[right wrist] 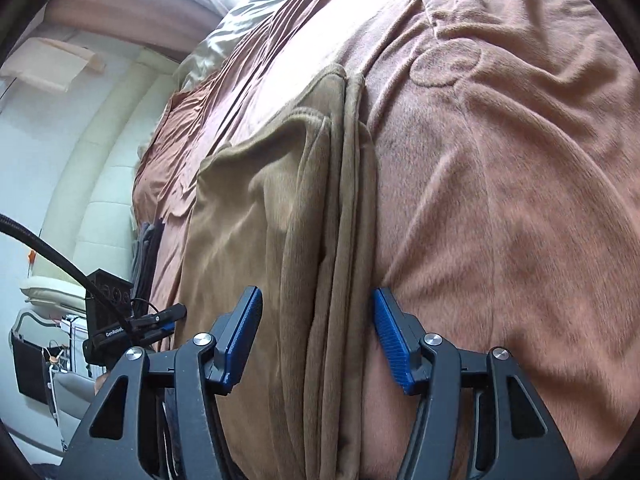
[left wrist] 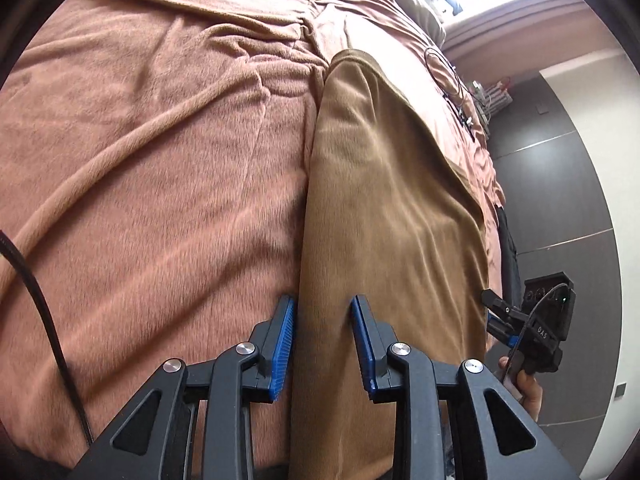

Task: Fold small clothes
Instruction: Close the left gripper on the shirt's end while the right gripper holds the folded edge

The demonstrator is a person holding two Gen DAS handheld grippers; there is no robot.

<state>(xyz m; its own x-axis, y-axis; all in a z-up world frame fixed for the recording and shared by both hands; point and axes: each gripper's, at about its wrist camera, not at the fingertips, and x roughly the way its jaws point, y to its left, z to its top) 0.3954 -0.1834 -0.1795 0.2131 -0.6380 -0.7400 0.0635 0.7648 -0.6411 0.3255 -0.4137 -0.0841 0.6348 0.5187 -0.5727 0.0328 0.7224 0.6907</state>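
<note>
The tan fleece garment point(left wrist: 392, 208) lies centre frame on the pink-blanketed bed point(left wrist: 160, 160), already doubled lengthwise, layered edges stacked. Left tool point(left wrist: 322, 316) and right tool point(right wrist: 318, 312) both spread, straddling its near edges, gripping nothing; further folds probably remain.

Tan garment on a dusty-pink blanket

The folded garment point(left wrist: 392, 208) is plain tan-brown velour; the blanket point(left wrist: 160, 160) beneath is plain fleecy salmon pink. Both the left gripper point(left wrist: 322, 312) and right gripper point(right wrist: 318, 304) are black with ribbed blue pads point(right wrist: 394, 336) and silver pins. A pale grey-green pillow point(right wrist: 224, 36) lies beyond.
</note>
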